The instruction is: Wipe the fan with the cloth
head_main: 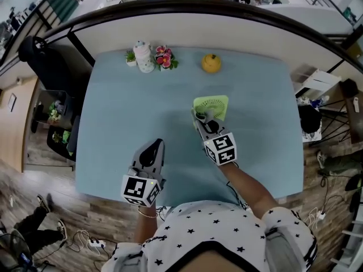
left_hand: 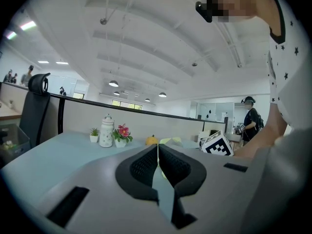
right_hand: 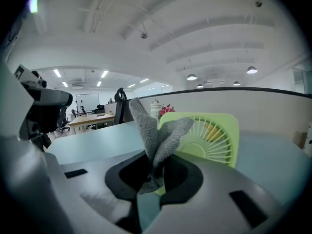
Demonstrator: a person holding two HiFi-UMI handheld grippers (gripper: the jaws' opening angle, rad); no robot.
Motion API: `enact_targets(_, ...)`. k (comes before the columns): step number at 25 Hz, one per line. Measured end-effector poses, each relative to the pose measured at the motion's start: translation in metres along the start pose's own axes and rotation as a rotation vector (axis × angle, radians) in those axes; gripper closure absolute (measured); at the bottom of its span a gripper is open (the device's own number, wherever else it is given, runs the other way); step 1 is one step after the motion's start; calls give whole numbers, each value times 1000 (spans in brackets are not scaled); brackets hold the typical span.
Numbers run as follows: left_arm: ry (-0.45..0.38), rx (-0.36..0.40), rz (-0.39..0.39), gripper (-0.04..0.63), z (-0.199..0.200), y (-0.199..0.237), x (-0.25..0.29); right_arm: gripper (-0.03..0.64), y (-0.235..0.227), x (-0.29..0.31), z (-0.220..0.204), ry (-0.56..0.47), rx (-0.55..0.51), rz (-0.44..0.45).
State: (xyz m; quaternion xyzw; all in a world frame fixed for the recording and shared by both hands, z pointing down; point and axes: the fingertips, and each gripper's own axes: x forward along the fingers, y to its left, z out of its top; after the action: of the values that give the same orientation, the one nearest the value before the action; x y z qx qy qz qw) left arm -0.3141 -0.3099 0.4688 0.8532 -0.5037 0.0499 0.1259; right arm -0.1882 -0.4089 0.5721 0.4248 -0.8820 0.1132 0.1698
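Observation:
A small light-green fan (head_main: 212,106) stands on the blue table (head_main: 125,118), its round grille (right_hand: 213,136) facing me. My right gripper (head_main: 203,119) sits just in front of it, shut on a grey cloth (right_hand: 155,136) whose folds stick up against the fan's left edge. My left gripper (head_main: 152,153) hovers near the table's front edge, shut with nothing between its jaws. From the left gripper view, the fan (left_hand: 170,141) shows only as a green sliver behind the jaws.
At the table's far side stand a white patterned jar (head_main: 144,55), a small potted plant (head_main: 131,58), a pot of pink flowers (head_main: 165,58) and an orange fruit (head_main: 211,63). A black office chair (head_main: 34,55) is beyond the left edge.

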Motion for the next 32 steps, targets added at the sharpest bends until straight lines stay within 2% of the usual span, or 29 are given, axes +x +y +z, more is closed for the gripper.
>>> enact_targets(8, 1, 2, -1, 563, 1, -1, 1, 575, -7, 3, -7, 27, -19, -10)
enact_targets(18, 7, 6, -25, 563, 0, -9, 7, 575, -62, -27, -7, 7, 31, -135)
enact_targets(25, 9, 9, -32, 563, 0, -9, 7, 575, -103, -46, -33, 29, 141, -266)
enact_targets(32, 7, 9, -30, 563, 1, -10, 6, 575, -111, -49, -38, 30, 173, -290)
